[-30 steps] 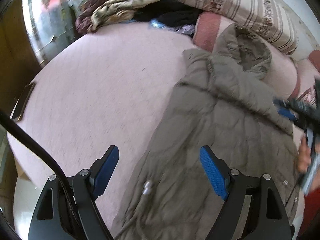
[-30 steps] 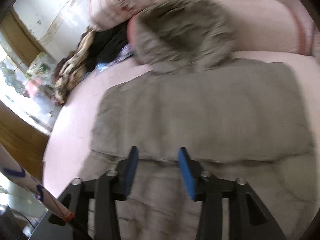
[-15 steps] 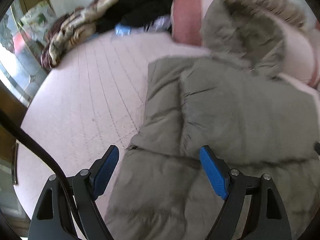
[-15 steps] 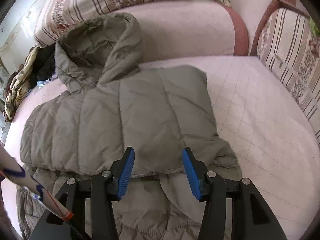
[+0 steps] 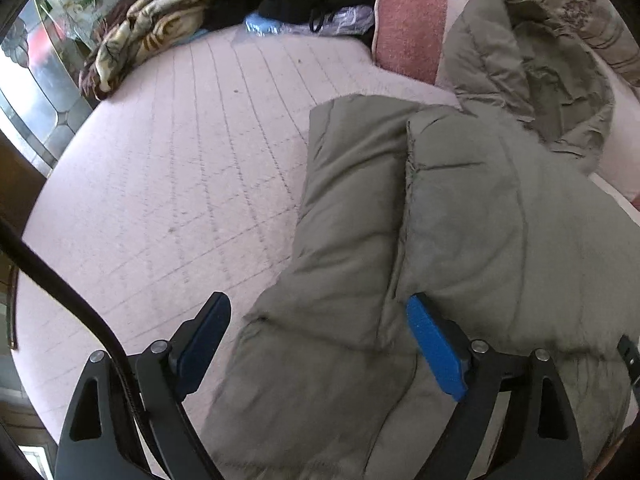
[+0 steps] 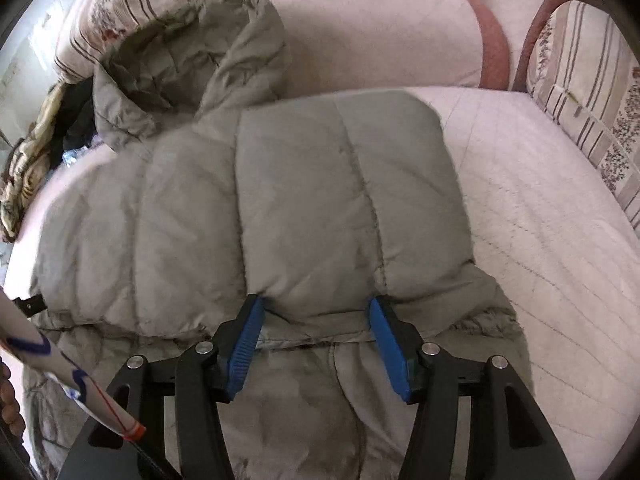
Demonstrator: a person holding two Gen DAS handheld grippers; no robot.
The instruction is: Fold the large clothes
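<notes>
A grey-green hooded puffer jacket lies on a pink quilted bed, its hood against the pillows. Both sleeves are folded onto the body. My left gripper is open over the jacket's left edge, at the lower part of the folded sleeve, holding nothing. In the right wrist view the jacket fills the middle. My right gripper is open with its blue pads either side of the folded right sleeve's lower end.
A heap of clothes and a patterned blanket lies at the bed's far left corner. Striped pillows line the head and right side. The pink bedspread lies left of the jacket, and also right of it.
Both grippers have moved in closer and lower over the jacket. The right view has swung from the left side to the folded right sleeve, and its jaws have opened wider.
</notes>
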